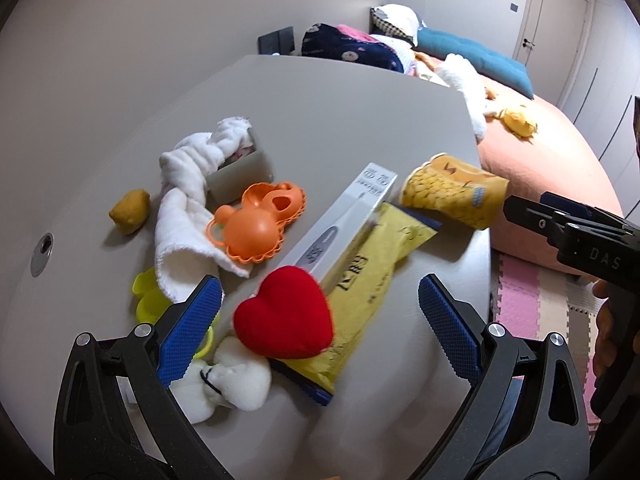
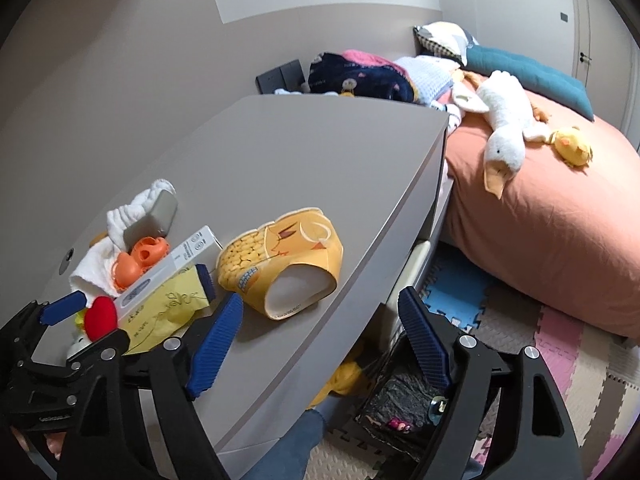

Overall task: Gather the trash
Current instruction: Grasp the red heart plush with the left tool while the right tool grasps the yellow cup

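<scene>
So on the grey desk top, going from the left: a small mustard-yellow lump, then a white twisted cloth draped around a grey box, an orange plastic toy rattle, and a lime-green plastic piece peeking out by the near edge. Toys, not trash, I'd say.

Middle of the pile is where it gets interesting. A red plush heart sits on a flat yellow wrapper with a dark blue end strip, and a long white cardboard box lies across the wrapper's far side. The left gripper hangs right over the heart and wrapper, jaws wide apart, holding nothing.

Further right, a crushed yellow corn-print paper cup lies on its side near the desk's edge, mouth toward us. The right gripper is open too, empty, just in front of the cup. Below it on the floor there's a black-lined trash bin.

My guess: still the picking stage. Next the right one needs to push forward, close on the cup's rim, then carry it down over the bin. The heart has to stay put if the left goes for the wrapper.
</scene>
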`<state>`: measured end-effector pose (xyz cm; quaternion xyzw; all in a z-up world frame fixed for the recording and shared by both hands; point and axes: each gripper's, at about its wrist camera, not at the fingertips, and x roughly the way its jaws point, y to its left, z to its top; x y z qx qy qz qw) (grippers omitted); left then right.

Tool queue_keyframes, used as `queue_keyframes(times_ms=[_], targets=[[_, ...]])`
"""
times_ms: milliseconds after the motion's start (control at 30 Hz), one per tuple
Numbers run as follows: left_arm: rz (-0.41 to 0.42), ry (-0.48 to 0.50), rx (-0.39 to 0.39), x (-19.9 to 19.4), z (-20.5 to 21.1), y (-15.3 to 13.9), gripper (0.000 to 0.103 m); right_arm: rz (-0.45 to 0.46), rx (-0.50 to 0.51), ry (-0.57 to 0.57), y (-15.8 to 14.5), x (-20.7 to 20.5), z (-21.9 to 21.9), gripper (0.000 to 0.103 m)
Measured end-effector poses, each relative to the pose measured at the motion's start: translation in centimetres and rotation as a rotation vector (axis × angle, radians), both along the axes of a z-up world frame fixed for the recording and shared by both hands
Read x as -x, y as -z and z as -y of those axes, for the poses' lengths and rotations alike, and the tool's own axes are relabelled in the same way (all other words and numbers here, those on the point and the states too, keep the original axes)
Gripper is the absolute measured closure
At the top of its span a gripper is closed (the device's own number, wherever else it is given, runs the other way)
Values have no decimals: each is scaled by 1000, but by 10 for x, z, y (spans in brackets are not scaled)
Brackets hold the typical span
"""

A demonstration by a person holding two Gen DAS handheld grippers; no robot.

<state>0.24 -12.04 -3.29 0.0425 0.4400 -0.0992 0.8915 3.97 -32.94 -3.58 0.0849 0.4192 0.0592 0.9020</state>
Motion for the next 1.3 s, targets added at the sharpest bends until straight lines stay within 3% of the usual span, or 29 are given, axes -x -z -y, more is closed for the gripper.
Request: queue_keyframes(times_ms=[300, 533, 667, 833, 1000, 1067, 1300], targets=[[-38, 3, -9, -8, -8, 13, 26, -23, -30, -20, 17, -24, -9, 19], [-45, 8, 15, -10, -15, 15, 55, -31, -53, -34, 23, -38, -15, 18], [-36, 7, 17, -10, -19, 15, 56, -39, -106, -54, 26, -46, -19, 18], [-26, 13, 14, -10, -19, 14, 56, -31, -83, -63, 27, -53, -30, 18], [-20, 4, 16, -9, -21, 11, 56, -21, -48, -65, 26, -58, -38, 25], [-14, 2, 20, -9, -22, 8, 56, -9, -50, -65, 24, -56, -37, 33], [21, 7, 25, -5, -21, -5, 56, 26, -64, -72, 12, -47, -32, 36]])
